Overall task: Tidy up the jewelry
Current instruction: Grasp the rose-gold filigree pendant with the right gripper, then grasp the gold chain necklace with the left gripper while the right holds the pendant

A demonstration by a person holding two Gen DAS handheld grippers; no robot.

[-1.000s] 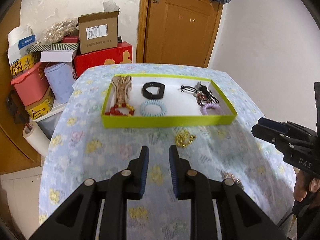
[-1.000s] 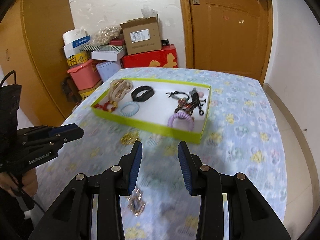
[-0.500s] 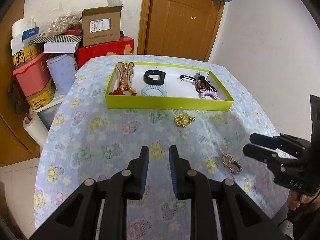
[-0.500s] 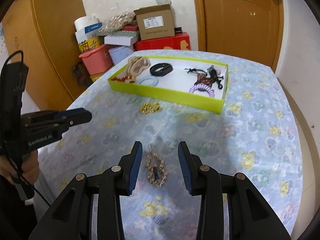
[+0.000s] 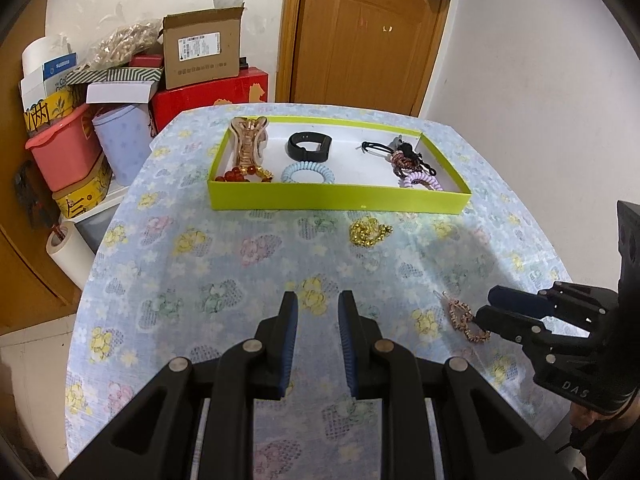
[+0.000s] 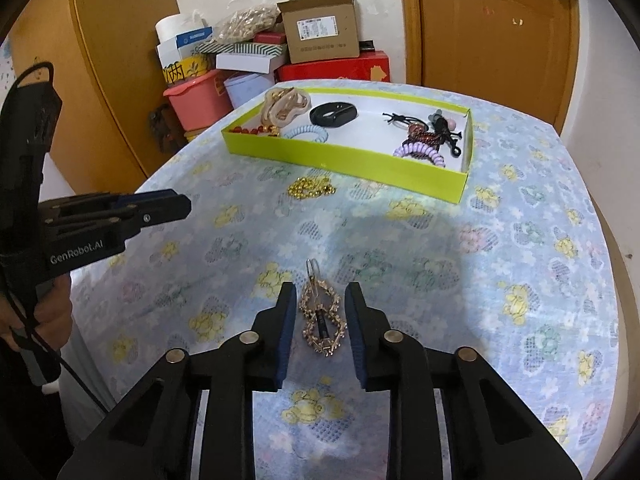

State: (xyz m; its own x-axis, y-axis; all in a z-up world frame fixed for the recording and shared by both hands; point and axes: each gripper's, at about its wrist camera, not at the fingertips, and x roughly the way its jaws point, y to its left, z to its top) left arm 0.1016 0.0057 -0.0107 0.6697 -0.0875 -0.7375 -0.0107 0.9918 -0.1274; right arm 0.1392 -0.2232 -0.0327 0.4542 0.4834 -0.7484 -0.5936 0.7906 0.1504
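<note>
A lime-green tray (image 5: 336,196) (image 6: 344,156) at the far side of the table holds hair ties, a black band, a beige claw clip and red beads. A gold bead chain (image 5: 369,232) (image 6: 311,189) lies on the cloth just in front of the tray. A gold figure-eight hair clip (image 6: 323,322) (image 5: 464,318) lies on the cloth between the fingers of my open right gripper (image 6: 320,308), untouched. My left gripper (image 5: 318,320) is open and empty above the cloth near the table's front.
The table has a blue flowered cloth (image 5: 240,264). Behind it on the left stand stacked boxes (image 5: 200,60), a pink bin (image 5: 64,148) and a paper roll (image 5: 68,252). A wooden door (image 5: 360,32) is behind the table.
Both grippers have pulled back from the tray toward the table's near side. The right gripper has come down so that its open fingers now straddle the gold hair clip.
</note>
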